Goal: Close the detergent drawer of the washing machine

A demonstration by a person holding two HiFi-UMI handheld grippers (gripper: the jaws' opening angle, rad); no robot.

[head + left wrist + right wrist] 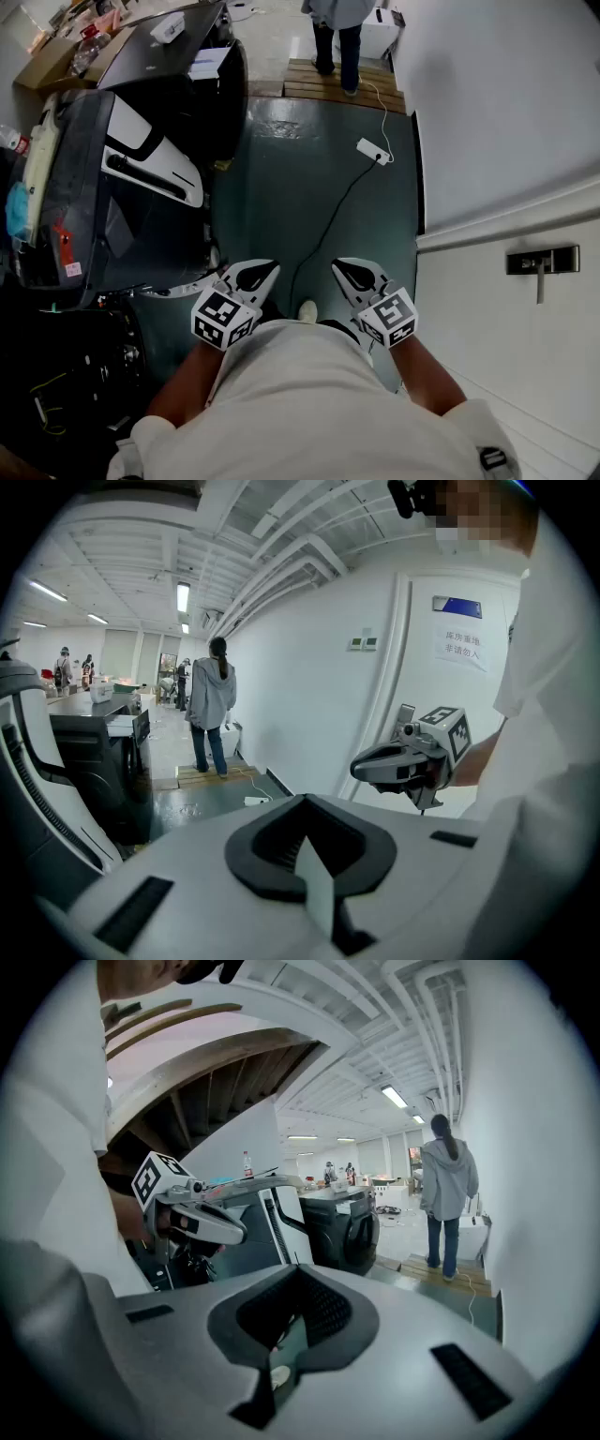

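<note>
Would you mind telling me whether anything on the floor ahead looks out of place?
A white power strip lies loose on the open green floor, its dark cable trailing toward the camera wearer and a white cable running to the wooden pallet; it looks like a trip hazard.

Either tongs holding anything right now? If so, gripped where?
Nothing is held. The left tongs and right tongs are both shut with nothing between the jaws.

Teal floor (281, 211) bears power strip (373, 151), wooden pallet (302, 81).
</note>
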